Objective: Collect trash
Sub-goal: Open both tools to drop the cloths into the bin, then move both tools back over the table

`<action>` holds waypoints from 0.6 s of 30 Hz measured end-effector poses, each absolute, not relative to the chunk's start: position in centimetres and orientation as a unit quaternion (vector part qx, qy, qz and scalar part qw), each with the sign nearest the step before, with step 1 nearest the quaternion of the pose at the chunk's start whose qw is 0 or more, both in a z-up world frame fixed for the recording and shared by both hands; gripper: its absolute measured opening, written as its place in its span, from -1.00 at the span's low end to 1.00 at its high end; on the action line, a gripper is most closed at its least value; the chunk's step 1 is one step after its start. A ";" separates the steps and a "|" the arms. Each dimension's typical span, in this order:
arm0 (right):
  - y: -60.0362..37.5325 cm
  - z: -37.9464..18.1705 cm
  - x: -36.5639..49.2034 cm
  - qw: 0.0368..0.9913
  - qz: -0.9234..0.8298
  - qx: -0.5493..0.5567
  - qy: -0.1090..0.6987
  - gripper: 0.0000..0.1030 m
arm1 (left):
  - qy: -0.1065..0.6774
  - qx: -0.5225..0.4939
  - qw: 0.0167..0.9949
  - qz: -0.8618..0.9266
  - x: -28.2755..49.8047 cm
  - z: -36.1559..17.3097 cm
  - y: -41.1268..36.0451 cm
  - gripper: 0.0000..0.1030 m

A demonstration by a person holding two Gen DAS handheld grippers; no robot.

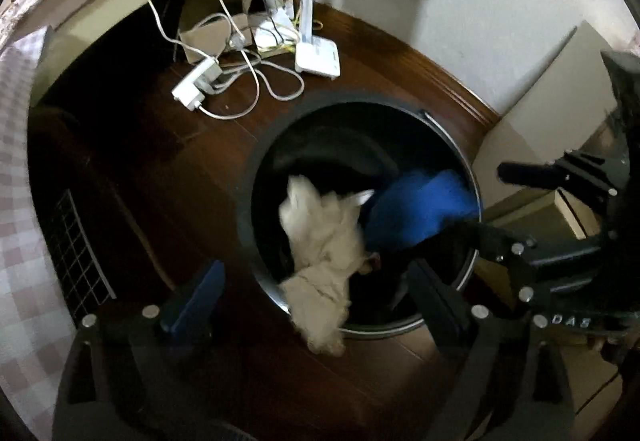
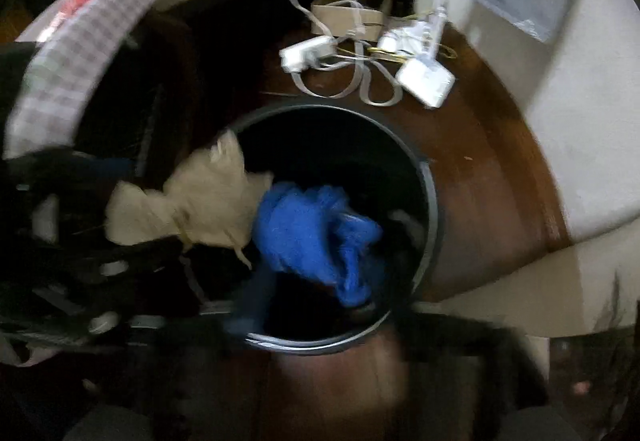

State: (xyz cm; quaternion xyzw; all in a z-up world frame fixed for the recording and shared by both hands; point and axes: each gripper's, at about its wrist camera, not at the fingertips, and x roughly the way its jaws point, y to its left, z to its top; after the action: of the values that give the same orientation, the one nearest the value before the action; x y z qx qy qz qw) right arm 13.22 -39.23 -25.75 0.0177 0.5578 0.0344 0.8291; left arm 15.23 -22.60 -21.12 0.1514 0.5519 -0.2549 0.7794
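Observation:
A round black trash bin (image 1: 256,177) (image 2: 434,209) stands on the dark wood floor below both grippers. In the left wrist view a crumpled white paper wad (image 1: 320,241) hangs loose over the bin's near rim, between the wide-apart fingers of my left gripper (image 1: 316,301), which do not touch it. A crumpled blue wad (image 1: 416,209) (image 2: 316,229) lies in the bin's mouth beside my right gripper (image 1: 480,201) (image 2: 352,317), whose fingers stand apart and clear of it. The right wrist view is blurred; there the white wad (image 2: 192,209) shows at the bin's left rim.
Behind the bin on the floor lie a white power strip (image 1: 196,85), tangled cables (image 1: 256,81), a white router (image 1: 318,59) and cardboard (image 1: 204,37). A checked cloth (image 1: 16,201) and a wire rack (image 1: 80,253) are left; a cardboard box (image 1: 532,145) and the wall are right.

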 end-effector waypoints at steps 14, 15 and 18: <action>-39.7 -17.7 10.2 0.860 -0.007 0.080 0.505 0.53 | 0.468 0.128 0.841 -0.238 12.8 -11.9 -17.7 0.93; -39.5 -16.9 10.1 0.863 -0.005 0.086 0.498 0.53 | 0.462 0.124 0.846 -0.236 12.8 -11.3 -17.2 0.94; -38.0 -14.5 10.3 0.873 0.009 0.093 0.478 0.56 | 0.438 0.112 0.863 -0.223 12.8 -9.2 -15.1 0.95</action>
State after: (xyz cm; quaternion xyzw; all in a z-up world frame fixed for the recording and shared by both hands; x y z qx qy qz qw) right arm 10.26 -38.02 -14.47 0.0934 0.4777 0.0086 0.8735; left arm 12.82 -15.12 -9.20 0.1122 0.4384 -0.2235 0.8633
